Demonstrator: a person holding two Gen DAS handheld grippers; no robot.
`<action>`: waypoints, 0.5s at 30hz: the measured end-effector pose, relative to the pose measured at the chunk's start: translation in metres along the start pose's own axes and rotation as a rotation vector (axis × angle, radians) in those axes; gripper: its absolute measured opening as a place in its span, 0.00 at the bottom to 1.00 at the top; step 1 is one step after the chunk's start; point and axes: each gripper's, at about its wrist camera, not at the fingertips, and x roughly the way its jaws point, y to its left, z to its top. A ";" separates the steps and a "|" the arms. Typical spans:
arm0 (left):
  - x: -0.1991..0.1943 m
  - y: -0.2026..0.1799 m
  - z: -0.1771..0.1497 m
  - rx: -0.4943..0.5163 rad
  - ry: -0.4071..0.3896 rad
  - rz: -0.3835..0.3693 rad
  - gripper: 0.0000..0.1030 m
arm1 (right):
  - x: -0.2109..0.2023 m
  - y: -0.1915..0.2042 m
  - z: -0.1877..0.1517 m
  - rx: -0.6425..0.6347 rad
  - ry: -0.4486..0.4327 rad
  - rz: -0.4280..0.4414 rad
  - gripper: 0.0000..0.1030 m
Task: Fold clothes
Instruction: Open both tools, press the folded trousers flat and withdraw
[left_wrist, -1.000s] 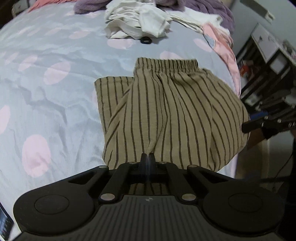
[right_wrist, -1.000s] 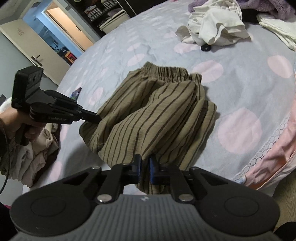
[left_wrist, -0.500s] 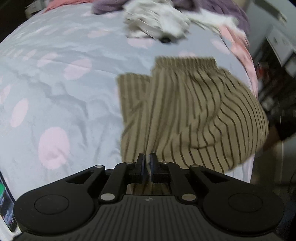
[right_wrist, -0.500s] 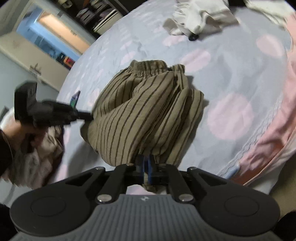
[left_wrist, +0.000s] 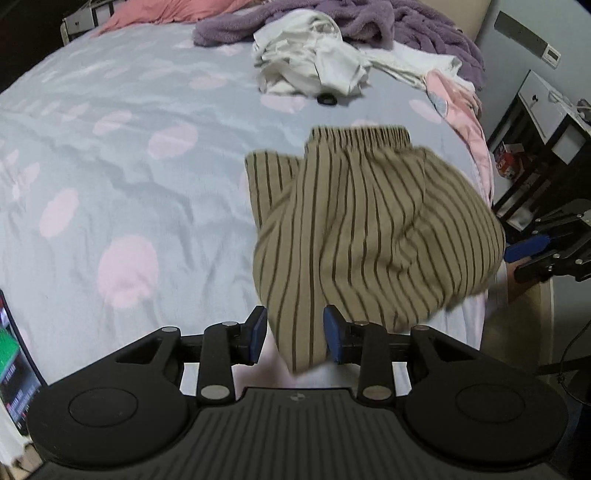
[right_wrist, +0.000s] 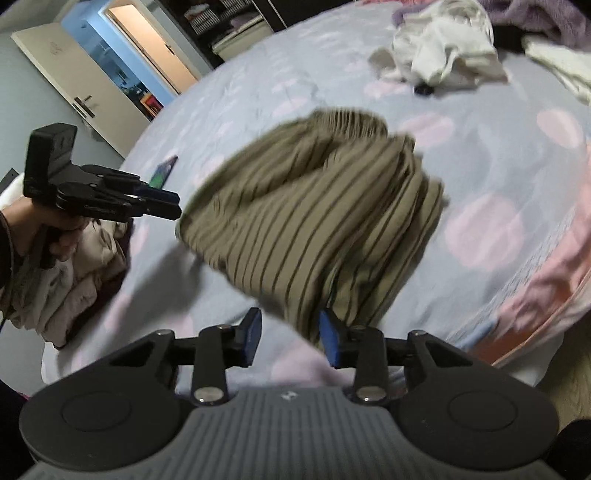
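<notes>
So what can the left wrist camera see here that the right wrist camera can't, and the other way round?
Only the left wrist view shows the dark shelving beside the bed, and the right gripper from outside.

Only the right wrist view shows the open doorway, a beige clothes heap, and the hand holding the left gripper.

Both show the striped shorts on the dotted bedspread, a corner hanging between opening jaws, plus the white clothes pile.
</notes>
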 end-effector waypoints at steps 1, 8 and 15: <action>0.003 -0.001 -0.004 -0.003 0.004 -0.009 0.30 | 0.003 0.001 -0.003 -0.001 0.000 -0.015 0.38; 0.018 -0.001 -0.020 -0.049 0.006 -0.065 0.31 | 0.016 0.004 -0.012 -0.013 -0.023 -0.041 0.28; 0.020 0.007 -0.015 -0.091 0.026 -0.078 0.03 | 0.025 0.007 -0.011 -0.057 -0.031 -0.031 0.03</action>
